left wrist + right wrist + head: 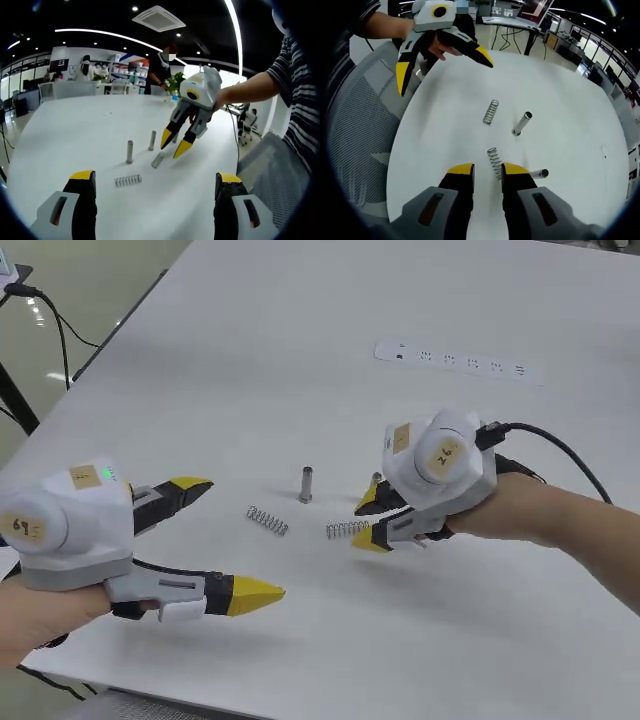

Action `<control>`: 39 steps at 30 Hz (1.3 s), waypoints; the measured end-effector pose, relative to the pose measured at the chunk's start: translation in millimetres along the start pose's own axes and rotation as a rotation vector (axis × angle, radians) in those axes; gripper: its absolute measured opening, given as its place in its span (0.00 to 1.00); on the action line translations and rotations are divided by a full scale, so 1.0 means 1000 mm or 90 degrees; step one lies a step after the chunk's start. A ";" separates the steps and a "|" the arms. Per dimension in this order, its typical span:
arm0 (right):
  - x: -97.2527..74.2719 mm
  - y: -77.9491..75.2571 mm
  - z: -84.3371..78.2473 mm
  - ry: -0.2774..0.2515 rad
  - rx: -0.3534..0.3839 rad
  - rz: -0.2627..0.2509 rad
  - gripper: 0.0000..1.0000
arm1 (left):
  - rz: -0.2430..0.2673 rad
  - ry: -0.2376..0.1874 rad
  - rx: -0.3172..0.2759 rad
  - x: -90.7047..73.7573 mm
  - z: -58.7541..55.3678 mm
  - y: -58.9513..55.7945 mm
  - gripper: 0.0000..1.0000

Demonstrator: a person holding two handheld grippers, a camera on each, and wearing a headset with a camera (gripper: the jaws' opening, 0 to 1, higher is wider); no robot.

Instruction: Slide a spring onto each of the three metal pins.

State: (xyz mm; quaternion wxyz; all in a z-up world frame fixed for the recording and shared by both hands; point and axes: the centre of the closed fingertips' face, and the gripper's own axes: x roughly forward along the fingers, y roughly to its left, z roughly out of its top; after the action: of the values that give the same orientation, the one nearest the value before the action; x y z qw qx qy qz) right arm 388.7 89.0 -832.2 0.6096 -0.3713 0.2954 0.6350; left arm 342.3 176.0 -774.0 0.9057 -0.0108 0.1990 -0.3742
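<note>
Two springs lie on the white table (300,360). One spring (267,521) (128,180) (490,111) lies loose near the middle. The other spring (347,529) (495,162) has its end between the tips of my right gripper (367,521) (488,171) (174,144), whose jaws stand narrowly apart and do not pinch it. A metal pin (306,484) (522,123) (130,151) stands upright behind the springs. A second pin (377,480) (538,174) (152,140) stands beside the right gripper. My left gripper (225,538) (155,177) (442,70) hovers wide open at the near left, holding nothing.
A white power strip (460,361) lies at the far side of the table. A black cable (560,450) trails from the right gripper. The table's near edge (200,695) runs just below the left gripper. A mesh chair (365,130) stands by the table.
</note>
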 end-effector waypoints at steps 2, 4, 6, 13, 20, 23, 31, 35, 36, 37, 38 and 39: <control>0.004 0.000 -0.003 0.007 0.001 0.004 0.20 | -0.001 0.001 -0.001 0.000 -0.001 0.000 0.96; 0.006 -0.002 -0.005 0.015 -0.002 0.001 0.19 | -0.002 0.003 -0.001 0.000 -0.002 -0.001 0.96; 0.008 -0.006 -0.004 0.015 0.006 -0.005 0.19 | -0.002 0.004 -0.002 -0.001 -0.003 -0.001 0.96; 0.014 -0.011 -0.006 0.017 0.029 -0.006 0.19 | -0.002 0.007 -0.004 -0.002 -0.005 -0.001 0.96; 0.015 -0.012 -0.011 0.016 0.059 -0.011 0.17 | 0.001 0.009 -0.005 -0.004 -0.007 0.000 0.96; 0.015 -0.012 -0.012 0.013 0.065 -0.011 0.16 | 0.002 0.009 -0.006 -0.003 -0.007 0.001 0.96; 0.018 -0.012 -0.015 0.015 0.071 -0.013 0.14 | 0.000 0.010 -0.006 -0.002 -0.008 0.000 0.95; 0.020 -0.010 -0.017 0.021 0.064 -0.008 0.12 | 0.000 0.010 -0.007 -0.002 -0.009 0.000 0.95; 0.020 -0.010 -0.018 0.023 0.064 -0.008 0.12 | 0.000 0.011 -0.007 -0.002 -0.009 0.000 0.95; 0.020 -0.009 -0.019 0.023 0.063 -0.008 0.12 | 0.000 0.011 -0.006 -0.002 -0.009 0.000 0.95; 0.020 -0.009 -0.020 0.024 0.064 -0.007 0.12 | 0.000 0.011 -0.006 -0.002 -0.009 0.000 0.95; 0.021 -0.008 -0.021 0.027 0.065 -0.008 0.12 | 0.000 0.011 -0.006 -0.002 -0.009 0.000 0.95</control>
State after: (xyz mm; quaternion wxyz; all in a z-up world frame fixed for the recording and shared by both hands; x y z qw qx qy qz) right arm 399.7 83.6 -861.0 0.6251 -0.3550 0.3382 0.6072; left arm 337.6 178.2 -781.4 0.9037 -0.0114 0.2088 -0.3736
